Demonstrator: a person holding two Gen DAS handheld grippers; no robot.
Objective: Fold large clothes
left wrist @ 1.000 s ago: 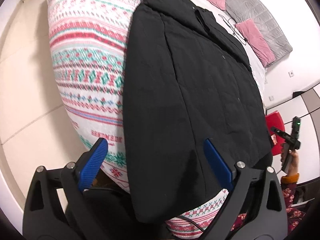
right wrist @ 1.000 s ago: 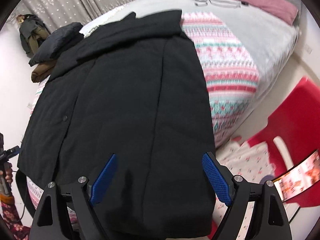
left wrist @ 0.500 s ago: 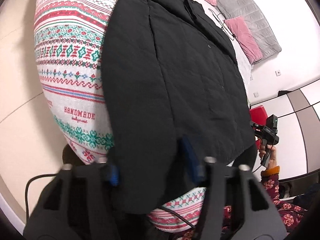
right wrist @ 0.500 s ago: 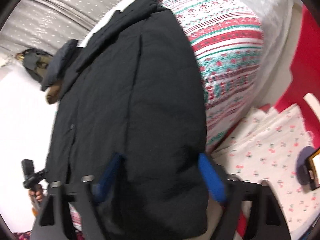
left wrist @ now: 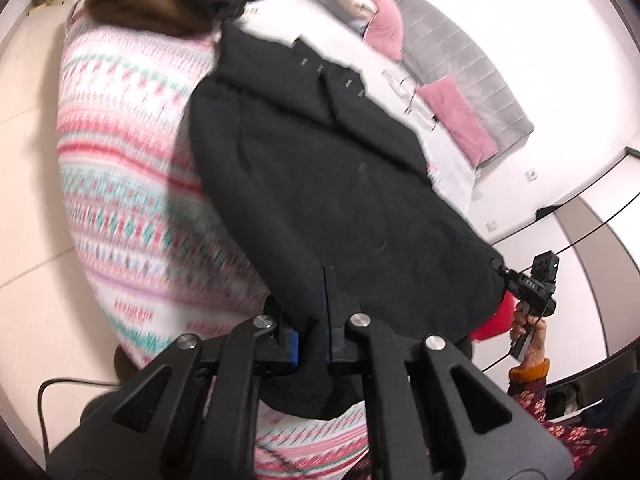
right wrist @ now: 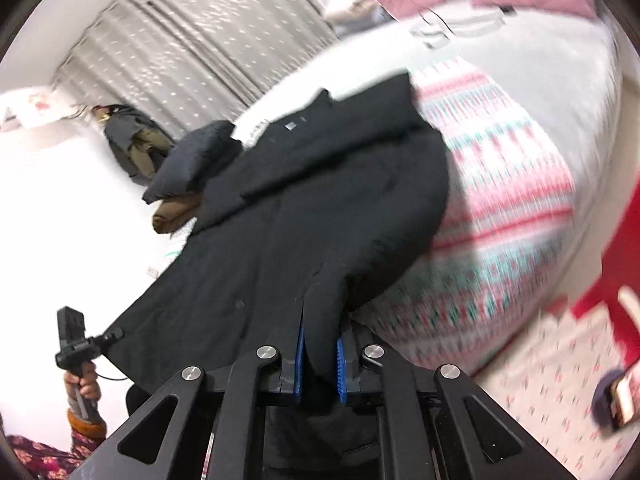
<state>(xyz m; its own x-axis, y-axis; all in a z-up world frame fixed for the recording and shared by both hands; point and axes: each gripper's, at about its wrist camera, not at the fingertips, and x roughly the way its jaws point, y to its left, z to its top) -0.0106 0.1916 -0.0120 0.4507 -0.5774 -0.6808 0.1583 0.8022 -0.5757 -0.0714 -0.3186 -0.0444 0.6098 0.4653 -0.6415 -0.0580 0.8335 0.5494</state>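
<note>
A bed (left wrist: 448, 148) fills most of both views, running from the lower middle toward the upper right of each frame. Over its near end lies a patterned blanket (left wrist: 120, 184) in pink, red and green bands. On that blanket a black coat (left wrist: 320, 184) is spread lengthwise, collar toward the upper part of the frame and hem at the bottom centre. Grey curtains (right wrist: 192, 40) hang at the upper left of the right wrist view. Two pink pillows (left wrist: 460, 120) sit at the upper right of the left wrist view. The left tongs (left wrist: 312, 344) are clenched on the coat's hem at the bottom centre, blue pads pressing the cloth. The right tongs (right wrist: 319, 364) likewise grasp a fold of the hem, which rises lifted from the blanket.
</note>
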